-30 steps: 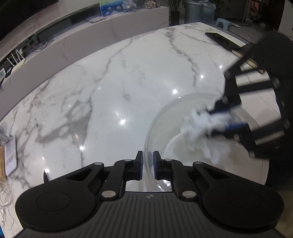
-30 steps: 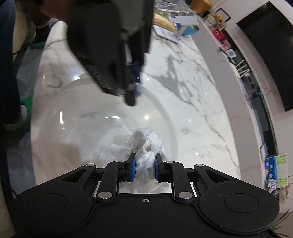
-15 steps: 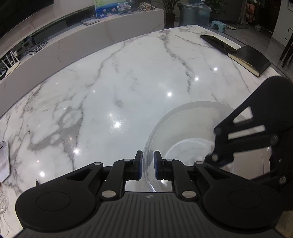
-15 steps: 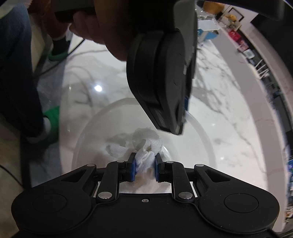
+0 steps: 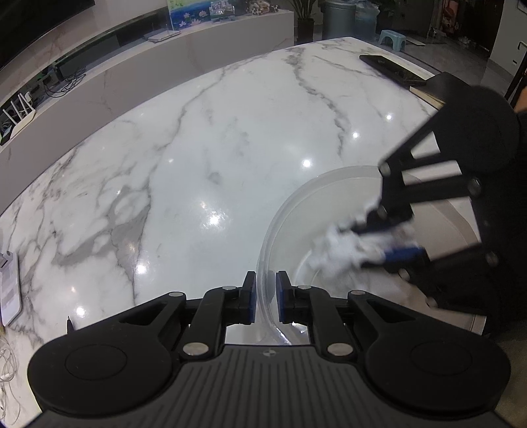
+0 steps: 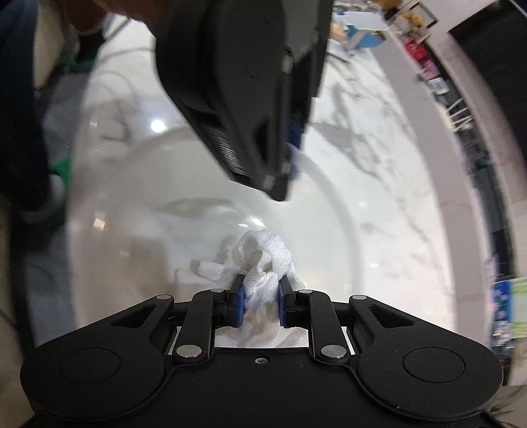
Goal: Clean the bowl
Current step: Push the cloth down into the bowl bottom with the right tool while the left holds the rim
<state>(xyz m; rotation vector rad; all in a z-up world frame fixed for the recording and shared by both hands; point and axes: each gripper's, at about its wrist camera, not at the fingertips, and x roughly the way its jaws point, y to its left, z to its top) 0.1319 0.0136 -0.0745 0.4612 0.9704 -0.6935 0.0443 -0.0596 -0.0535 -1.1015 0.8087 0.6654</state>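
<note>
Left gripper [image 5: 264, 298] is pinched down on the near rim of the clear bowl [image 5: 286, 217], which sits on the marble desk [image 5: 197, 148]. Right gripper [image 6: 261, 301] is clamped nearly closed around a wadded white cloth [image 6: 263, 260], pressing it into the bowl's bottom.

A home living room: a marble surface [image 5: 230, 138], a long low media console [image 5: 98, 66] under a dark television [image 5: 33, 26], a router [image 5: 19, 112], a potted plant [image 5: 304, 16].
</note>
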